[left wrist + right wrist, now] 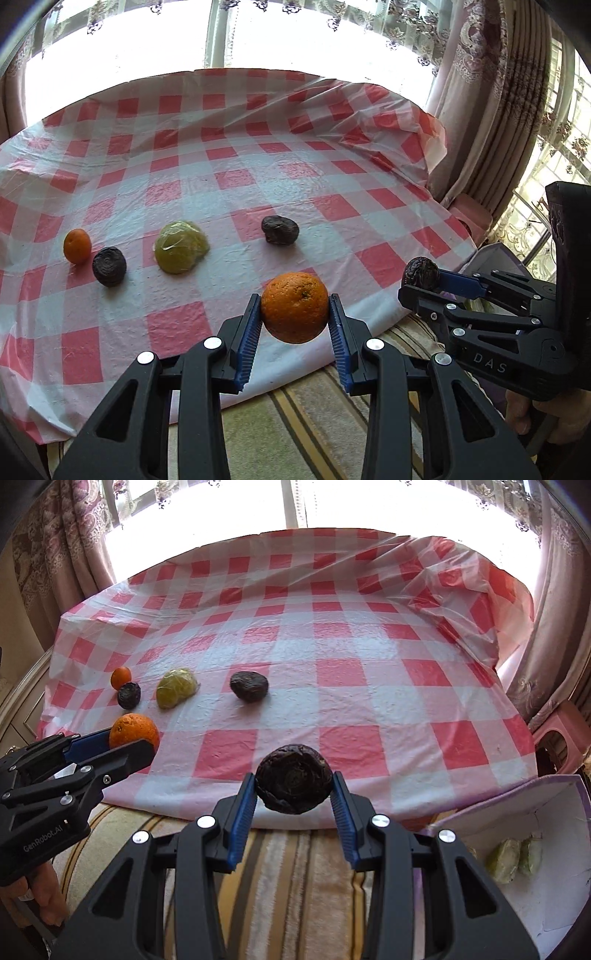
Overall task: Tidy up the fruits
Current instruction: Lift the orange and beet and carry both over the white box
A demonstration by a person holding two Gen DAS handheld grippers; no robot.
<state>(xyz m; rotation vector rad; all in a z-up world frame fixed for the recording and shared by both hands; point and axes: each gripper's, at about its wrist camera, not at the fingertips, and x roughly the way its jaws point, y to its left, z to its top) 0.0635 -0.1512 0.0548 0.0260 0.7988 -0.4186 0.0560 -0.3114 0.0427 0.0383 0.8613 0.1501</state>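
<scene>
My left gripper [294, 308] is shut on a large orange [294, 307] and holds it above the table's front edge; it also shows in the right wrist view [133, 731]. My right gripper [294, 784] is shut on a dark wrinkled fruit [294, 783], seen from the left wrist too [422, 273]. On the red-and-white checked tablecloth [229, 158] lie a small orange [77, 245], a dark wrinkled fruit [109, 266], a wrapped yellow-green fruit half [181, 246] and another dark wrinkled fruit [280, 229].
A white open box [554, 886] stands below the table at the right, with two wrapped green pieces [511, 854] inside. A striped cushion [295, 878] lies below the table's front edge. Curtains [491, 92] hang right; a pink stool [565, 734] stands beside the table.
</scene>
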